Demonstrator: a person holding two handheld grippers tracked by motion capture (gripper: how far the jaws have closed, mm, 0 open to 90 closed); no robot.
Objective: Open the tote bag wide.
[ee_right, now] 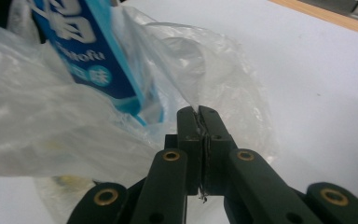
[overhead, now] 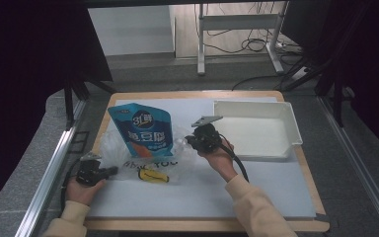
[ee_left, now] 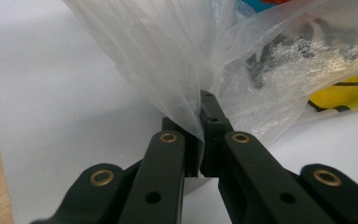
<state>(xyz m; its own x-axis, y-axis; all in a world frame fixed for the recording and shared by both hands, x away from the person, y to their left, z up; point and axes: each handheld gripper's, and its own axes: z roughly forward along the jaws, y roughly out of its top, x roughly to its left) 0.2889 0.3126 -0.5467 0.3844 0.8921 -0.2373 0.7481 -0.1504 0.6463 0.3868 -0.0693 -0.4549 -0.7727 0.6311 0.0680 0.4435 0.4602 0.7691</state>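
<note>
Left gripper (ee_left: 204, 122): jaws closed tight, clamped on the edge of the clear plastic bag (ee_left: 177, 60) low over the white mat (ee_left: 51, 93). Right gripper (ee_right: 199, 116): jaws pinched together on a thin fold of the same bag at its other side, film caught between the pads. Bag spread on the mat between both grippers, just left of the white tray (overhead: 256, 131). Blue pouch (overhead: 143, 131) stood upright in the bag, tilted slightly back.
</note>
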